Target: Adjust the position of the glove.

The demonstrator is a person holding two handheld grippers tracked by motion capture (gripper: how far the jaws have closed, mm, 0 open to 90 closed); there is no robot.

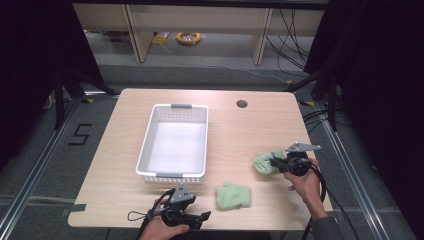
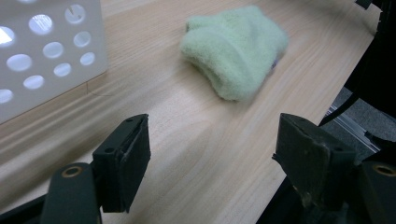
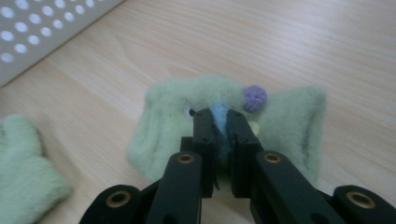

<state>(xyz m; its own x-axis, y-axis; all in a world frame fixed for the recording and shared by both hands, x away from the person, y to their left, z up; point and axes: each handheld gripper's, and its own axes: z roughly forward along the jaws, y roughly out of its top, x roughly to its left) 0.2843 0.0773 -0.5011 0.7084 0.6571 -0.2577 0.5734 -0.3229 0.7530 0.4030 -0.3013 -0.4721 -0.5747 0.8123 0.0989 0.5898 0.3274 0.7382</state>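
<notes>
1. I take the white basket (image 1: 173, 143) as my landmark. My right gripper (image 1: 273, 162) sits well to the right of it, level with its near half, and its jaws are closed down to a narrow gap on a fuzzy green mitten (image 1: 265, 163). In the right gripper view they pinch a blue bit of trim at the mitten's middle, just below a purple pompom (image 3: 255, 97).

2. The second green mitten (image 1: 233, 195) lies flat on the table (image 1: 240, 130), off the basket's near right corner, touching nothing.

3. My left gripper (image 1: 202, 217) hovers by the table's near edge, below the basket's near wall, jaws spread wide and holding nothing. In its own view the loose mitten lies ahead, beyond the jaw tips.

4. Risk as I judge it: the right grip seems to have only the trim, not the body. Lifting toward the basket, the soft fleece may sag and slip free, or drag on the tabletop.

5. The basket rim could snag the dangling fabric if I cross too low, leaving the mitten draped over the wall.

6. On the left, coming in shallow may push the loose mitten along the smooth wood rather than pinch it, perhaps off the near edge.
</notes>
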